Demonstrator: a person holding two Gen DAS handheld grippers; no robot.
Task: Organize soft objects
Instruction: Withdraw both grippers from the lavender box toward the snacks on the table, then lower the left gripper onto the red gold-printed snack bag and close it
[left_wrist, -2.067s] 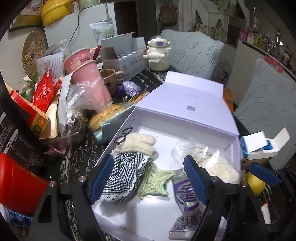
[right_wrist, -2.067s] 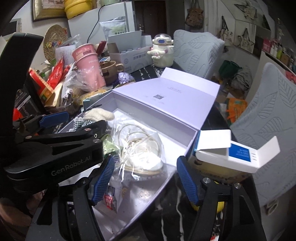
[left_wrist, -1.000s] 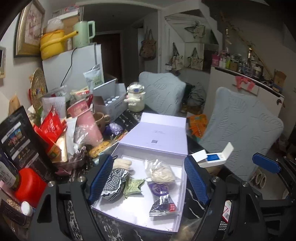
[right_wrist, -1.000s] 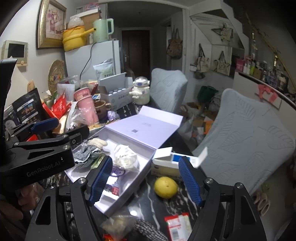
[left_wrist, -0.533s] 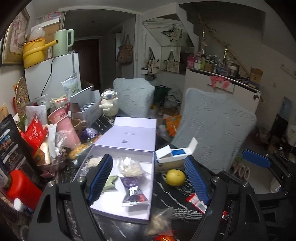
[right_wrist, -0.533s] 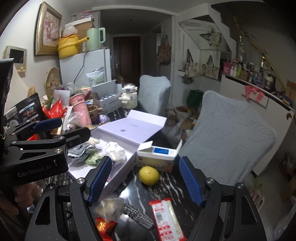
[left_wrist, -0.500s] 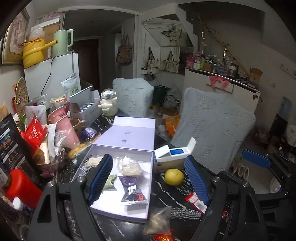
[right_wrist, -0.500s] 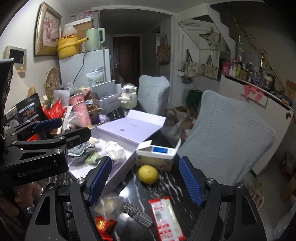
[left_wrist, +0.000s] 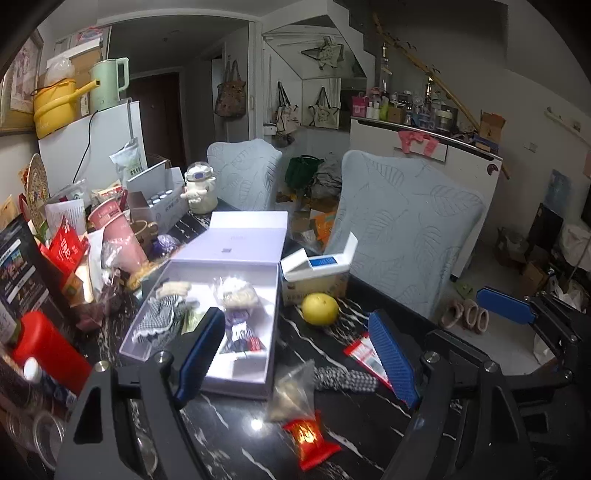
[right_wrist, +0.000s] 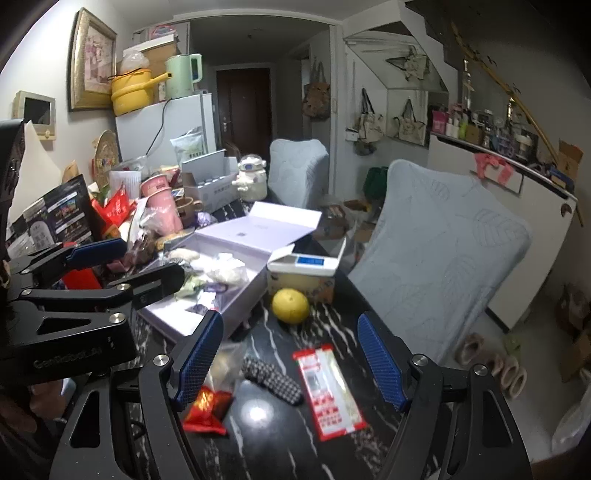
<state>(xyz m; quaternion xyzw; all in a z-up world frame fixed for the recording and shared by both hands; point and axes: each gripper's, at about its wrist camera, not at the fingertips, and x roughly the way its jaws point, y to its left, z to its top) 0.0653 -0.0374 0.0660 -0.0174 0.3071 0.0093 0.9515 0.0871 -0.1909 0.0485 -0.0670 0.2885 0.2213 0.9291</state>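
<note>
A: Grippers first — how did they stand?

B: The left gripper (left_wrist: 295, 354) had its blue pads spread apart with nothing between them, raised over the black marble table (left_wrist: 236, 435). The right gripper (right_wrist: 290, 360) was likewise spread and empty, beside the left one.

A: And the soft things?

B: Most lay in the open lilac box (left_wrist: 236, 382): a checked cloth piece (left_wrist: 159, 321), a cream plush item (left_wrist: 173, 288), a bagged white bundle (left_wrist: 238, 293) and a purple packet (left_wrist: 240, 332). On the table in front of the box lay a clear bag (left_wrist: 291, 391), touching a black-and-white woven piece (left_wrist: 347, 380). A red snack packet (left_wrist: 310, 439) sat just beside the bag, nearer the camera.

A: Anything else near them?

B: A yellow citrus fruit (right_wrist: 290, 305) rested between the box and a red-and-white sachet (right_wrist: 328, 391), close to a white carton with a blue label (right_wrist: 303, 273). Clutter crowded the table's left side, including a pink cup (left_wrist: 118, 232).
</note>
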